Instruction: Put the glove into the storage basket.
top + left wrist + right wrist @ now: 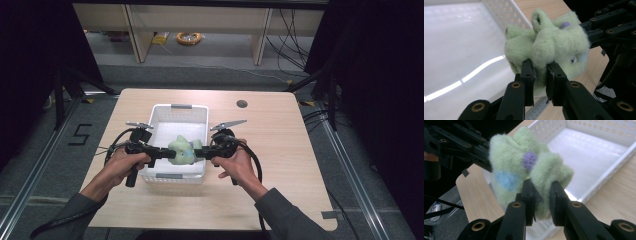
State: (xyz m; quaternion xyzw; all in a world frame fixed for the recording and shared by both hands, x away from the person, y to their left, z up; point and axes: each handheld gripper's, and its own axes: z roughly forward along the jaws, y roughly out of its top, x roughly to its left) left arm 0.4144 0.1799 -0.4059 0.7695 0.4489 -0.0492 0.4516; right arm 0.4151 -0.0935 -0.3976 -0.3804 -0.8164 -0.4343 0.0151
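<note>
A fuzzy pale-green plush toy (182,149) hangs at frame centre above the white perforated plastic basket (170,109). The left gripper (168,154) and the right gripper (199,152) each pinch its fleece from opposite sides, jaws clenched on soft folds.

Dim room with dark edges; overhead light falls on the pale wooden table (280,150). Bright streaks of glare cross the floor of the white perforated plastic basket (461,45). The fuzzy pale-green plush toy (519,167) looks slightly soft; backgrounds blur.
</note>
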